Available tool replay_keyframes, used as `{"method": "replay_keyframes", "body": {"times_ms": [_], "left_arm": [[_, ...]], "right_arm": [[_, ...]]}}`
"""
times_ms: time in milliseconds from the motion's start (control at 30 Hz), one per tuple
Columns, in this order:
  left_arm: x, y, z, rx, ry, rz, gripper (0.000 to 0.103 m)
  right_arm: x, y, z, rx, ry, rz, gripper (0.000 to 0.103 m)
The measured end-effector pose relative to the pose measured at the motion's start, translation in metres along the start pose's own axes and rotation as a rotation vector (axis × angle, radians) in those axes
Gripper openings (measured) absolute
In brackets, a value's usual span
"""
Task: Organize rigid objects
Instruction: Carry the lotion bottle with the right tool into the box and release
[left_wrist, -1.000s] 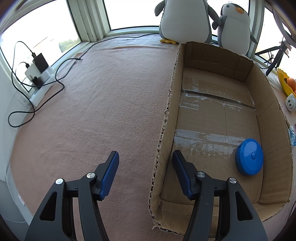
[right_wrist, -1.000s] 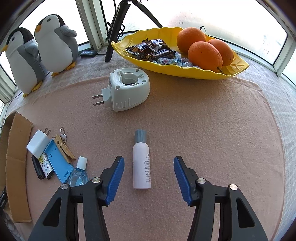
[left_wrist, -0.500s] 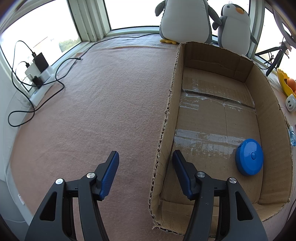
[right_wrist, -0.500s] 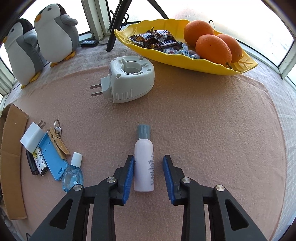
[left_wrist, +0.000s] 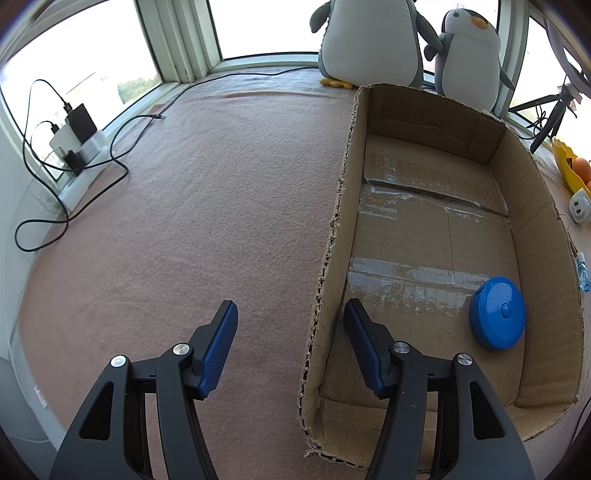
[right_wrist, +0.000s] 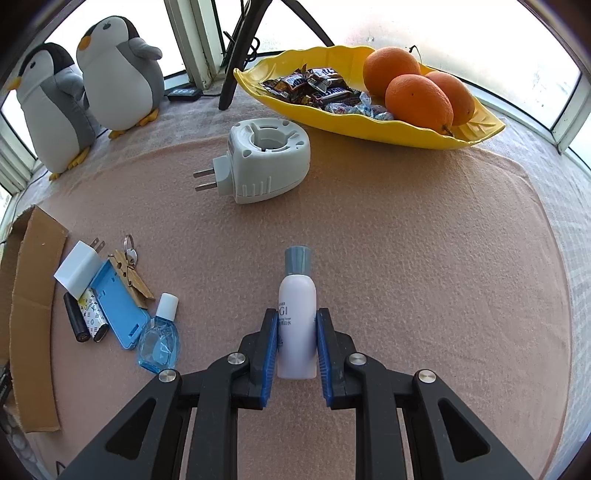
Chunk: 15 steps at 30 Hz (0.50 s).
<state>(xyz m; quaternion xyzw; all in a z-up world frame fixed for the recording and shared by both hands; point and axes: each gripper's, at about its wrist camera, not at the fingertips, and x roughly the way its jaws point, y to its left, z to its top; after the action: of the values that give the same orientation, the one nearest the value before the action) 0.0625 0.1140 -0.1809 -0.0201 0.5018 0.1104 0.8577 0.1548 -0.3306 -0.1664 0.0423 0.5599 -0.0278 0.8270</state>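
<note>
My right gripper (right_wrist: 297, 334) is shut on a white bottle with a grey-blue cap (right_wrist: 296, 295) that lies on the pink cloth, pads on both its sides. My left gripper (left_wrist: 291, 332) is open and empty, straddling the left wall of an open cardboard box (left_wrist: 332, 236). A blue round tape measure (left_wrist: 497, 313) lies inside the box at the right. To the right gripper's left lie a white charger (right_wrist: 78, 264), a blue case (right_wrist: 118, 304), keys (right_wrist: 129, 258), a small blue bottle (right_wrist: 159, 341) and a dark lighter (right_wrist: 75, 322).
A white plug-in device (right_wrist: 264, 158) lies ahead of the bottle. A yellow dish (right_wrist: 476, 131) holds oranges and sweets. Two plush penguins (right_wrist: 118, 74) stand at the back left. A tripod leg (right_wrist: 236, 66) stands behind. Cables and chargers (left_wrist: 74, 140) lie by the window.
My right gripper moved forward around the white bottle and closed on it. The left gripper has not moved.
</note>
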Motion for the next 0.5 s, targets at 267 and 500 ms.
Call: {"method": "replay_keyframes", "body": {"times_ms": [267, 500], "left_arm": [[0.0, 0.0, 0.0, -0.001, -0.001, 0.001, 0.06], [0.0, 0.0, 0.0, -0.002, -0.001, 0.0, 0.06]], "right_arm": [[-0.038, 0.048, -0.005, -0.089, -0.07, 0.077, 0.018], [-0.07, 0.105, -0.008, -0.204, -0.124, 0.156, 0.018]]}}
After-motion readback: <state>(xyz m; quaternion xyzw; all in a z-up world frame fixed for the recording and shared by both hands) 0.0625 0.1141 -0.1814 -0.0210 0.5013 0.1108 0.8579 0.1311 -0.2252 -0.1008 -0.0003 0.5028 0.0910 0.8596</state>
